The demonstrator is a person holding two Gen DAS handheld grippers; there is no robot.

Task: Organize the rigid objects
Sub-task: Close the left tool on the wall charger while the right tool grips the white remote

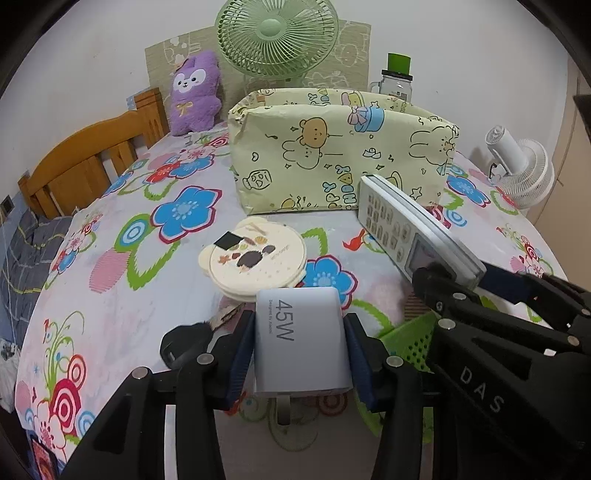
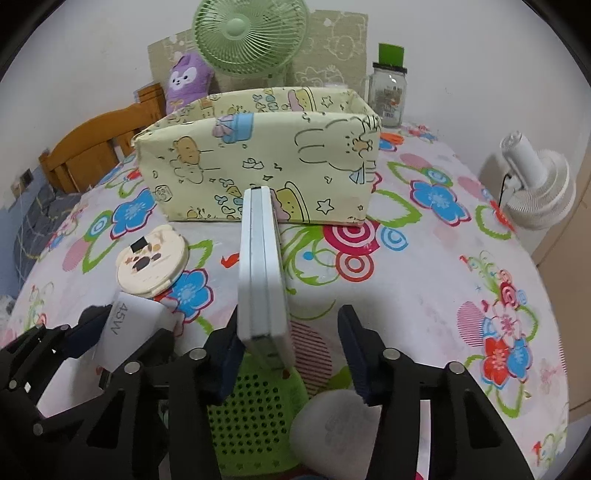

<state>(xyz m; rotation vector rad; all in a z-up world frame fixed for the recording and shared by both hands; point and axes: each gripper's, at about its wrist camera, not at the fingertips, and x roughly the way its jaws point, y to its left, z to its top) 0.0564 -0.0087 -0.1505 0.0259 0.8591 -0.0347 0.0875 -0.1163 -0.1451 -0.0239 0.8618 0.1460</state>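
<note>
A white 45W charger (image 1: 301, 339) sits squeezed between the blue pads of my left gripper (image 1: 298, 317), which is shut on it just above the flowered tablecloth. In the right wrist view a white remote control (image 2: 262, 277) stands on edge and points at the cartoon-print box (image 2: 258, 162). It lies between the jaws of my right gripper (image 2: 288, 314). The remote leans on the left pad, and a clear gap separates it from the right pad. A round cream case with bear ears (image 1: 255, 258) lies flat in front of the box.
A green perforated basket (image 2: 255, 410) and a white rounded object (image 2: 332, 424) lie under the right gripper. Behind the box stand a green fan (image 1: 277, 33), a purple plush (image 1: 194, 92) and a glass jar (image 1: 397, 81). A white fan (image 2: 539, 188) sits at the right edge.
</note>
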